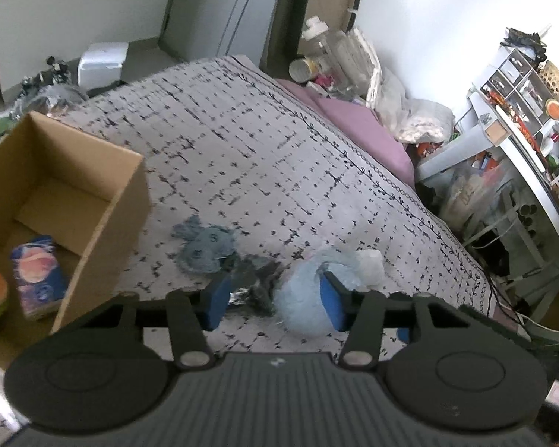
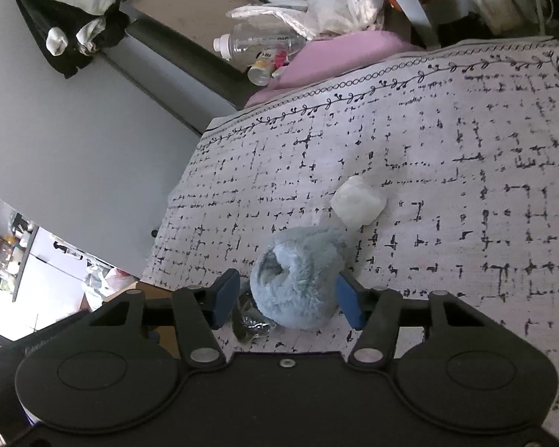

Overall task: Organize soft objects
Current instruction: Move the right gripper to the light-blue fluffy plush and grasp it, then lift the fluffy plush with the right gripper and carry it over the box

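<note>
Both claws around the fluffy toy near the bed's edge.

The left claw [image 1: 275, 300] and right claw [image 2: 287, 301] each stood partly spread astride the light-blue plush toy [image 2: 298, 279], neither visibly pinching it. A grey plush [image 1: 205, 253] lay just beside it, then the open cardboard box [image 1: 104, 205]. The quilt [image 2: 447, 186] beyond lay bare to its far edge.

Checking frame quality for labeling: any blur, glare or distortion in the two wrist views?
Left wrist view: cardboard box and grey plush motion-smeared, shelves at right bent by the fisheye, wall above blown out. Right wrist view: sharper, bedspread print crisp, blue plush clear, bright overexposed patch at lower left.
</note>
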Motion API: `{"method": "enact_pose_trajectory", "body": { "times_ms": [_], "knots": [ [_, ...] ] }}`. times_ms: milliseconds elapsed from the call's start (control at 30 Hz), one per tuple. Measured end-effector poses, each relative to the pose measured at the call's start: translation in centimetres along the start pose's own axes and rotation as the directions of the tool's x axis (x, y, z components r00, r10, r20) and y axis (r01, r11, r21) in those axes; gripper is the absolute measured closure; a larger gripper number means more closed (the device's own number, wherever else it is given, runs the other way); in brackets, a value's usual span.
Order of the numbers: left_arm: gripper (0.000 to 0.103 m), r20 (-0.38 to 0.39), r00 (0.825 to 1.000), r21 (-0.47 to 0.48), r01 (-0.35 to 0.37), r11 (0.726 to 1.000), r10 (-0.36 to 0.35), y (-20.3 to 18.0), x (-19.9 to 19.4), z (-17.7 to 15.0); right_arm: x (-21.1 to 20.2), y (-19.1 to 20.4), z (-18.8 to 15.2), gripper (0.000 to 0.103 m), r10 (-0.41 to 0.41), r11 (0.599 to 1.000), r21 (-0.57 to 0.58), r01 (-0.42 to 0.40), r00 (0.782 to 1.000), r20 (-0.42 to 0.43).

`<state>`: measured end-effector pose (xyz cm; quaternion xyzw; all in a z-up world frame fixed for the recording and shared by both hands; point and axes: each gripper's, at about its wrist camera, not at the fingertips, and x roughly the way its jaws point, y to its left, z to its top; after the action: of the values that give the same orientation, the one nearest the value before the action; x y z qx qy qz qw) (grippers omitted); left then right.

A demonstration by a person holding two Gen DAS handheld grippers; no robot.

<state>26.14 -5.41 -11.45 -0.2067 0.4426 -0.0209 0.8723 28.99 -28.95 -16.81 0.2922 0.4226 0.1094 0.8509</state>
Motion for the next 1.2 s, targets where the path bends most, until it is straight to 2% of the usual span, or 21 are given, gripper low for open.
{"method": "enact_pose_trajectory", "body": {
  "times_ms": [133,333,667,867,1067,1200],
  "knots": [
    [0.058,-0.030,0.999,0.010,0.012,1.000,-0.012,-0.6,2.2,0.2,1.1,-0.5,-0.1,0.048,-0.007,1.000,0.002,0.007,1.000,-0.010],
    [0.067,-0.080,0.996,0.001,0.035,0.999,-0.035,-0.9,5.1,0.4,2.9,-1.7,0.3,0.058,0.024,0.998,0.061,-0.022,0.999,-0.030],
    [0.069,-0.106,0.993,-0.004,0.057,0.998,-0.057,-1.4,9.0,1.0,5.7,-3.5,0.2,0.068,0.045,0.992,0.120,-0.034,0.994,-0.095],
    [0.071,-0.167,0.984,-0.020,0.058,0.998,-0.061,-1.2,11.3,0.2,6.4,-4.0,0.2,0.076,0.068,0.988,0.144,-0.052,0.992,-0.109],
    [0.080,-0.157,0.985,-0.039,0.069,0.997,-0.075,-1.0,11.2,0.0,6.1,-3.9,0.3,0.080,0.059,0.991,0.129,-0.045,0.993,-0.106],
    [0.081,-0.137,0.988,-0.025,0.066,0.998,-0.069,-1.5,10.2,-0.3,5.2,-3.4,0.1,0.081,0.049,0.994,0.100,-0.040,0.995,-0.090]
  ]
}}
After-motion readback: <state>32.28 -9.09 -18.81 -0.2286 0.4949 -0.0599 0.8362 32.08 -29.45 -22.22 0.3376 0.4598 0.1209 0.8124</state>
